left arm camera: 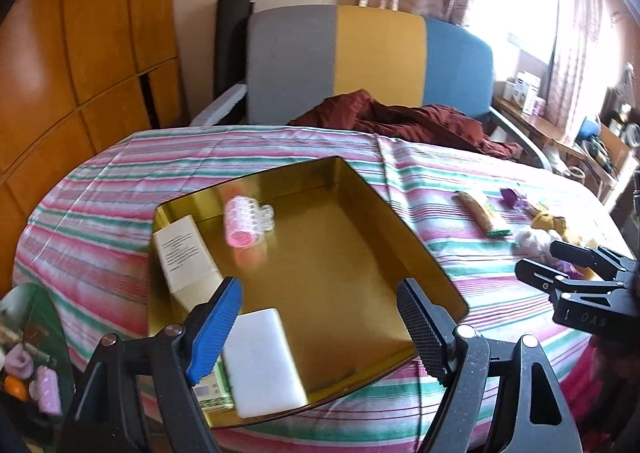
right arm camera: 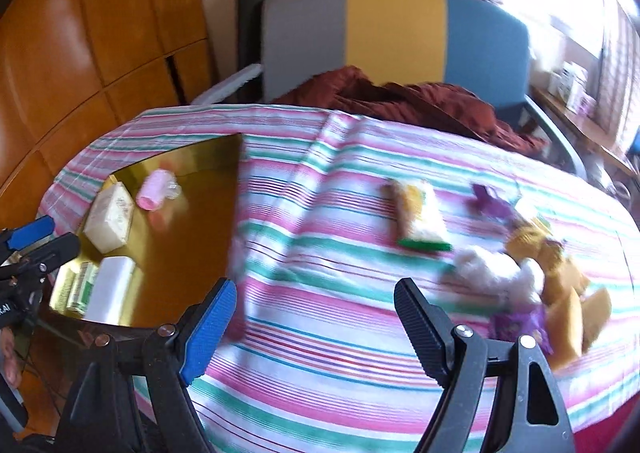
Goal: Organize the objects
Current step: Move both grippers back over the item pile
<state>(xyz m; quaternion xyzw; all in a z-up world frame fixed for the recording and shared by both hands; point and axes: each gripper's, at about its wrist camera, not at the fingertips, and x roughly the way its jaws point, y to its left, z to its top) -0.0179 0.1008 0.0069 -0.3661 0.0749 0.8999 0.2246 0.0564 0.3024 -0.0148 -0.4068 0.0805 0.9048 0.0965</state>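
A gold tin tray (left arm camera: 360,253) lies on the striped tablecloth. In it are a pink hair roller (left arm camera: 242,223), a cream box (left arm camera: 184,253), a white block (left arm camera: 264,361) and a small green box (left arm camera: 214,393). My left gripper (left arm camera: 320,289) hangs open over the tray's near part, with nothing between its fingers. My right gripper (right arm camera: 316,289) is open above bare cloth to the right of the tray. Beyond it lie a snack packet (right arm camera: 420,217), a purple clip (right arm camera: 490,203) and a white and yellow plush toy (right arm camera: 532,273). Each gripper also shows at the edge of the other view: right gripper (left arm camera: 540,257), left gripper (right arm camera: 56,239).
A chair (left arm camera: 372,61) with a grey, yellow and blue back stands behind the table, with dark red cloth (left arm camera: 400,117) draped on it. Wooden cupboards (left arm camera: 80,73) fill the left. A cluttered shelf (left arm camera: 560,125) runs under the window. A green box of small items (left arm camera: 32,353) sits at the lower left.
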